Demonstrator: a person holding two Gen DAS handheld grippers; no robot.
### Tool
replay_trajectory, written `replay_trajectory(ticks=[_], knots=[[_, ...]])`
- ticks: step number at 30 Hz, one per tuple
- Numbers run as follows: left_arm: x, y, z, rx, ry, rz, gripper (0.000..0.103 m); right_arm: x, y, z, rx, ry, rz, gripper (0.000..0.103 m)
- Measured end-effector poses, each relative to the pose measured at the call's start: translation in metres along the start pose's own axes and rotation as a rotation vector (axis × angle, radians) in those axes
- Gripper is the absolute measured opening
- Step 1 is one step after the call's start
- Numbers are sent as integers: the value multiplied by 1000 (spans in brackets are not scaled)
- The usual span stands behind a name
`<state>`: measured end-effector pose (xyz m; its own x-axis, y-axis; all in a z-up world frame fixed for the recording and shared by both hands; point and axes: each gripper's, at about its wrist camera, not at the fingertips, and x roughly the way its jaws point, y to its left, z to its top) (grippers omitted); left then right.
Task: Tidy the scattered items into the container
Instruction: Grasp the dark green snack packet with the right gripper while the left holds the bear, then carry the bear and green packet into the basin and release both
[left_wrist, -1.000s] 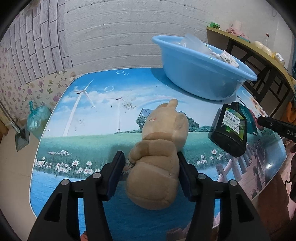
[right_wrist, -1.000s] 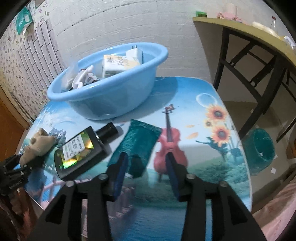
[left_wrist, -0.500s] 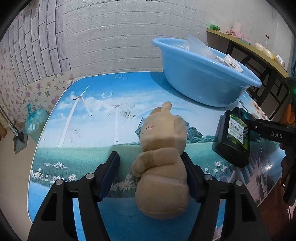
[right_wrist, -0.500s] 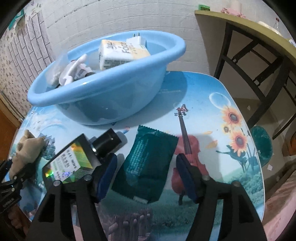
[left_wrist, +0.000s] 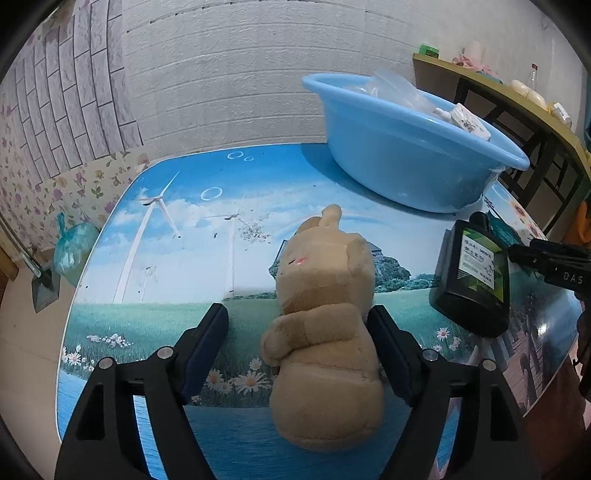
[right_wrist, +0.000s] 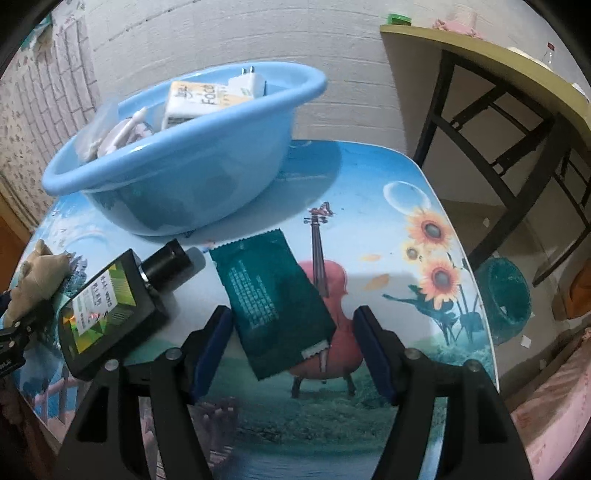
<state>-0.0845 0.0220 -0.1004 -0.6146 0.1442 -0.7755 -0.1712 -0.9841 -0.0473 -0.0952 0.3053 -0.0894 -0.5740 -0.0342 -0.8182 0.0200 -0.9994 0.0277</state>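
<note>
Straddling a tan plush toy (left_wrist: 325, 332), the left claw (left_wrist: 299, 339) has just been widening, its left pad clear of the toy. Right claw (right_wrist: 291, 343), likewise spread, brackets a green sachet (right_wrist: 273, 302) on the surface (right_wrist: 388, 258). Close squarely before lifting toward the blue basin (right_wrist: 184, 177) beyond.

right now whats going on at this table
A person is tidying loose items into the blue basin, a gripper in each hand. The left gripper, jaws just opened wider, straddles the plush toy lying on the table. The right gripper, also just opened, brackets the green packet. The black bottle lies between them.
</note>
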Motion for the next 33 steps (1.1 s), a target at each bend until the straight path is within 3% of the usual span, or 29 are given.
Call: replay_trajectory(ticks=[1,4,6,11,13,15,22,33], knots=[[-1,-1,0,2,-2,-9,77,1,1,1,-11,-3,15,68],[-4,-1,-1,4,-19,-20,56,5,5,4,-64,-11,49,68],[-5,-2,-1,6,-19,-39,50,8,6,8,-84,-10,58,68],[-5,-1,0,-3,-12,-48,49,13,2,12,-101,-18,88,66],[-5,-1,1,-10,-8,-49,49,12,1,10,-122,-30,86,51],[-5,-2,0,-13,-5,-45,49,10,0,8,-139,-40,106,44],[-17,-6,3,-17,-19,-33,49,0,-1,3,-111,-35,158,42],[-64,-16,23,-8,-98,-23,49,-67,17,1,-116,-175,209,42]])
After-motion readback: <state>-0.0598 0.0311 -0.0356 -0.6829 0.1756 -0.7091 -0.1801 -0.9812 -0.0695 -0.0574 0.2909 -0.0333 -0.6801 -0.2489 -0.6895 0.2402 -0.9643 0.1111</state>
